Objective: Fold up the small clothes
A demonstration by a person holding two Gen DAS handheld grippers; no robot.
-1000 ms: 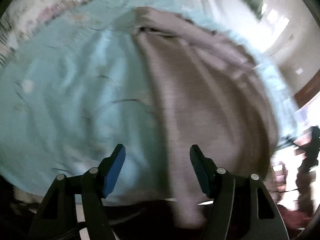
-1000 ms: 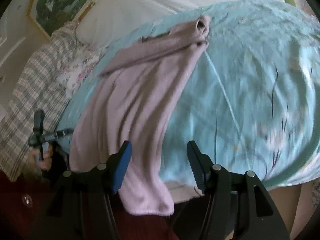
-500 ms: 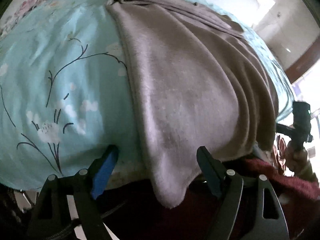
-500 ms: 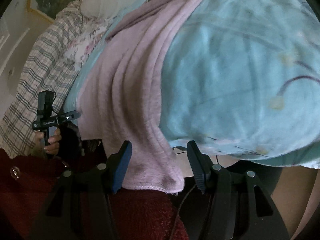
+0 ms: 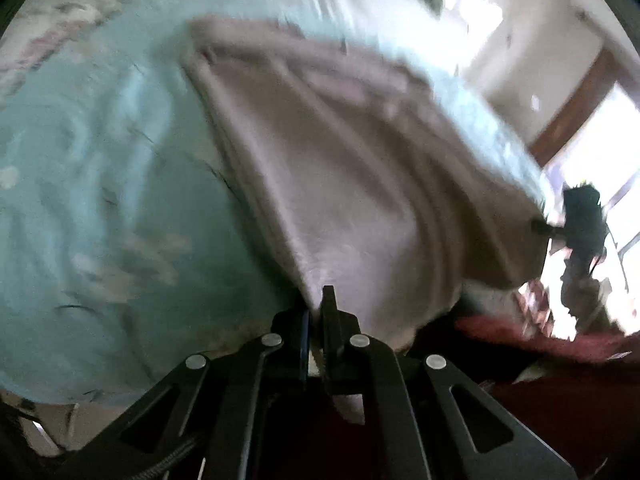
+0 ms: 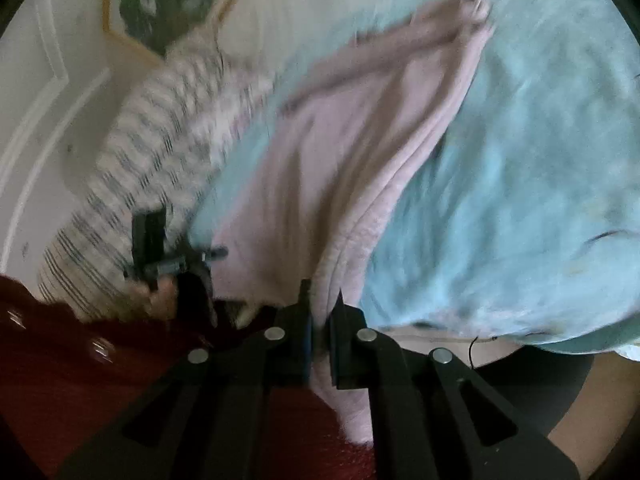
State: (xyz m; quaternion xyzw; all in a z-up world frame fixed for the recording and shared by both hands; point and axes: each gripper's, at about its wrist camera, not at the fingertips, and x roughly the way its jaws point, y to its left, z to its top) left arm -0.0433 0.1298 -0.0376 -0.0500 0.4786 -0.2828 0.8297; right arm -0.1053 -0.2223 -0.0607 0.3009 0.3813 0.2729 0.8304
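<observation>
A mauve garment (image 5: 360,184) lies lengthwise on the bed, spread over a pale blue bedspread (image 5: 104,184) printed with thin dark branches. Its near hem hangs off the near edge of the bed, and both grippers have it there.

In the left wrist view the left gripper (image 5: 315,312) has just closed its fingers, and they are clamped on the garment's hem corner; the cloth rises out of the pinch and fans away toward the far end of the bed. Past the garment's other edge, beside the bed, the right gripper (image 5: 580,220) shows as a dark blurred shape in front of a bright window.

In the right wrist view the right gripper (image 6: 320,312) has likewise just closed, and its fingers grip the garment's (image 6: 360,152) thick rolled edge, with a flap of cloth hanging down between them below the pinch. The far end of the garment reaches a small gathered opening (a cuff or neck, too blurred to tell) well up the bedspread (image 6: 520,184). On the other side of the garment from the bedspread, a hand (image 6: 160,300) with a dark red sleeve (image 6: 60,352) holds the left gripper (image 6: 212,254) at the bed's edge. A checked cloth (image 6: 160,152) lies along that side of the bed, and a framed picture (image 6: 160,4) hangs on the wall beyond it.
</observation>
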